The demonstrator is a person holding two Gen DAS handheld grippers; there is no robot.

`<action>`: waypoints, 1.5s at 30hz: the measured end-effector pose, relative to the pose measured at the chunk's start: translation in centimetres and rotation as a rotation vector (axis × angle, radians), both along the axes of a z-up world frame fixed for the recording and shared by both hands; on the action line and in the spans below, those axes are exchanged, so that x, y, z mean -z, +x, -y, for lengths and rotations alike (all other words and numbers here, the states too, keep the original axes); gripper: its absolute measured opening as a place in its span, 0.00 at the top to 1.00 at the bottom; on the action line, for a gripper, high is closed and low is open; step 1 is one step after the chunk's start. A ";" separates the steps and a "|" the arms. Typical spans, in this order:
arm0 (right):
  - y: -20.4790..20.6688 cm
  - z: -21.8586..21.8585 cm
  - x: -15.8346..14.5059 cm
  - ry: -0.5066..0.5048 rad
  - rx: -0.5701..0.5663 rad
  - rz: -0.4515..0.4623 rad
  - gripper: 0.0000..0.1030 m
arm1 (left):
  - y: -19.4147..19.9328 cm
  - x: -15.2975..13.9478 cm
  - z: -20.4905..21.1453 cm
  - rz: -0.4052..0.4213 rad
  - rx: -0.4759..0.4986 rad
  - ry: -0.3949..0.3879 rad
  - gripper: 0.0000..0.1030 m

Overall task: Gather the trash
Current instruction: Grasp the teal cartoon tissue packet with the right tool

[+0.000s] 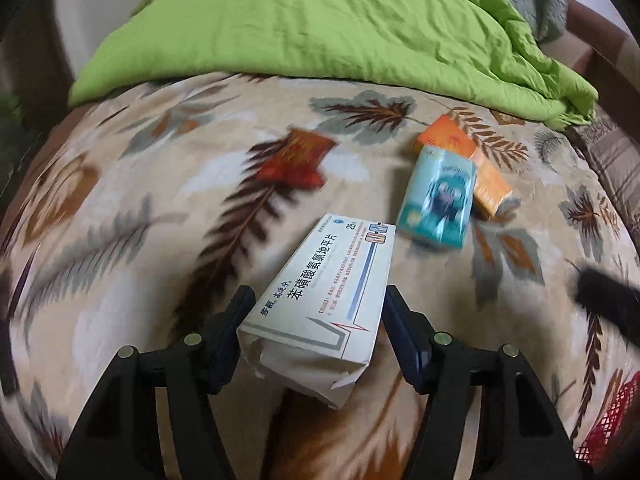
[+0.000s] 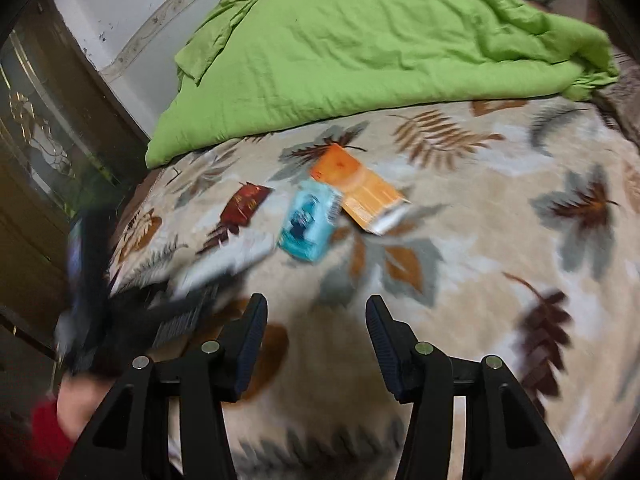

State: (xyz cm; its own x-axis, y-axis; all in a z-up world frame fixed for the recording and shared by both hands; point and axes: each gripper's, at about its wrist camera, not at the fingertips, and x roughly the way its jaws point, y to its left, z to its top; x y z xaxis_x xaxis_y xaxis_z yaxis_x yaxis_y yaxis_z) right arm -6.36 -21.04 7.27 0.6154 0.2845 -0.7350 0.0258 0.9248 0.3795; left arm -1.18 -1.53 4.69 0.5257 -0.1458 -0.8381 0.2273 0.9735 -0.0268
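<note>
White medicine box (image 1: 320,300) clamped in left gripper (image 1: 318,316); right gripper (image 2: 316,328) spread, empty.

- White medicine box (image 1: 324,300), blue print, red zigzag
- Teal packet (image 1: 438,196)
- Orange box (image 1: 468,160)
- Red wrapper (image 1: 296,160)
- Lime-green quilt (image 1: 320,20)
- Beige bed blanket (image 1: 120,220), brown-and-grey leaf pattern

1. The white medicine box (image 1: 324,300) carries large dark-blue Chinese print along its top face, "苯磺酸氨氯地平片".
2. Near its far end the same face shows "28片", though the last character is small.
3. Lettering on the red packet (image 1: 295,159), the teal pack (image 1: 438,196) and the orange box (image 1: 466,160) is too blurred to read.
</note>
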 end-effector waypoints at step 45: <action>2.9 -2.1 0.9 -0.024 -0.016 -0.011 0.87 | 1.2 2.8 -3.3 0.013 -0.099 -0.080 0.50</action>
